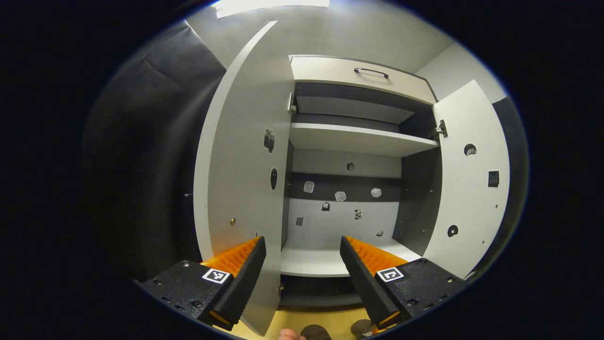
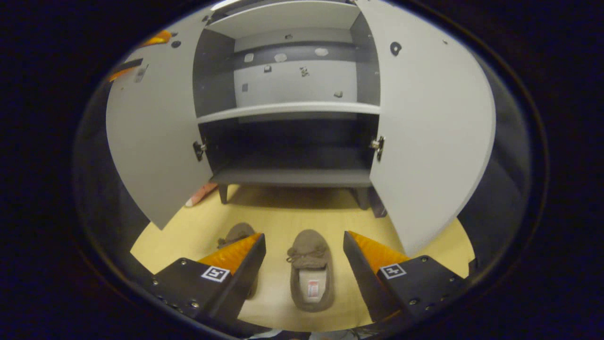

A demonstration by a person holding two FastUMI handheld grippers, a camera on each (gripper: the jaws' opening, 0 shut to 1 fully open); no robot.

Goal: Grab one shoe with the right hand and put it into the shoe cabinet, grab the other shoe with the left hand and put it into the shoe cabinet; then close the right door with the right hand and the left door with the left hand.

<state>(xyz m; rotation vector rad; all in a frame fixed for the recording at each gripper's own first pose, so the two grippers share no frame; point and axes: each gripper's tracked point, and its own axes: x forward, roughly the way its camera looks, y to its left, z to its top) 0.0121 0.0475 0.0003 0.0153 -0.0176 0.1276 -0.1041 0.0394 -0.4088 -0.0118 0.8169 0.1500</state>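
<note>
Two brown moccasin shoes lie on the yellow floor in front of the shoe cabinet (image 2: 292, 177). One shoe (image 2: 310, 271) rests toe toward the cabinet, just below the gap of my right gripper (image 2: 303, 238), which is open and holds nothing. The other shoe (image 2: 238, 233) lies to its left, partly hidden behind my finger. My left gripper (image 1: 302, 240) is open and empty, held higher and facing the cabinet's middle shelf (image 1: 325, 262). Two shoe toes (image 1: 315, 332) peek in at the bottom of the left gripper view. Both doors stand wide open: left door (image 1: 245, 165), right door (image 1: 472, 179).
A drawer with a dark handle (image 1: 371, 72) tops the cabinet. Its shelves are bare, the back panel carries small stickers. A pinkish strip (image 2: 200, 194) lies on the floor under the left door (image 2: 151, 132). The right door (image 2: 429, 132) swings out close to my right gripper.
</note>
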